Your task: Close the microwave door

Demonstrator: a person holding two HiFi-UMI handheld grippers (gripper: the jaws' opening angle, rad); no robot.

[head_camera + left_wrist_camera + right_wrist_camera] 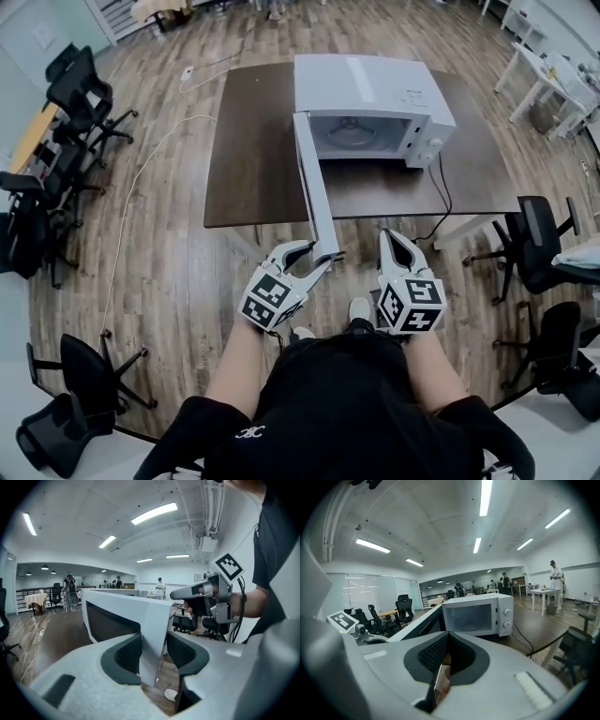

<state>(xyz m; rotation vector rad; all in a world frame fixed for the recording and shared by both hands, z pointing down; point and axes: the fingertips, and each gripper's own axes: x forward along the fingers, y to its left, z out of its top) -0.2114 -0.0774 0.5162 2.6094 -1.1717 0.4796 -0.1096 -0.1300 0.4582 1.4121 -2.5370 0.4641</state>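
A white microwave point(370, 108) stands on a dark table point(253, 159), and its door point(314, 178) is swung wide open toward me. My left gripper point(319, 253) is at the door's free end with the edge between its jaws. In the left gripper view the door point(126, 616) stands between the pads of the left gripper point(153, 651); the left pad lies against it and a narrow gap shows at the right pad. My right gripper point(396, 242) hovers just right of the door's end, shut and empty. In the right gripper view it point(447, 641) faces the microwave point(478, 616).
A black power cord point(441, 192) runs off the table's right edge. Black office chairs point(80, 103) stand at the left and others point(539, 248) at the right. White tables point(548, 80) are at the far right. People stand far back in the room.
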